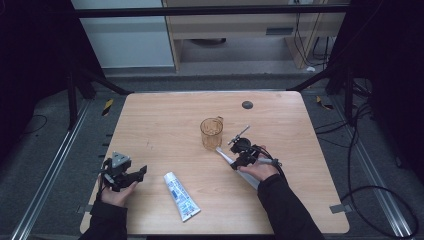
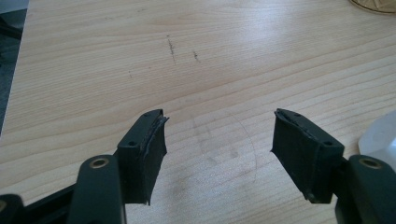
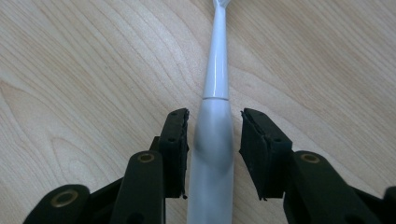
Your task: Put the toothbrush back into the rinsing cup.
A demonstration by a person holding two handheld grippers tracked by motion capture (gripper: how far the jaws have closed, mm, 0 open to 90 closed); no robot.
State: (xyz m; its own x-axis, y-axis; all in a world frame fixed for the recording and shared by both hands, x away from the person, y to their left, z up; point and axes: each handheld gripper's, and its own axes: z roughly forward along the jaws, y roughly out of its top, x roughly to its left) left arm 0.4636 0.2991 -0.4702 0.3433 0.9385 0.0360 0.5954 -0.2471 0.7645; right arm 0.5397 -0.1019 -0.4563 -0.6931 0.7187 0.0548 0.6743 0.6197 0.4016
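A white electric toothbrush (image 3: 217,79) lies flat on the wooden table (image 1: 160,120), its head pointing away in the right gripper view. My right gripper (image 3: 215,116) is lowered over its grey handle, with one jaw on each side and a small gap at both, so it is open. In the high view the right gripper (image 1: 236,161) sits over the toothbrush (image 1: 224,154) just below an amber plastic cup (image 1: 211,133). My left gripper (image 2: 222,119) is open above bare wood, seen at the table's left front (image 1: 131,176).
A white and blue toothpaste tube (image 1: 181,196) lies between the two hands near the front edge; its pale end (image 2: 380,135) shows at the right of the left gripper view. A dark round cap (image 1: 247,105) sits in the table's far part.
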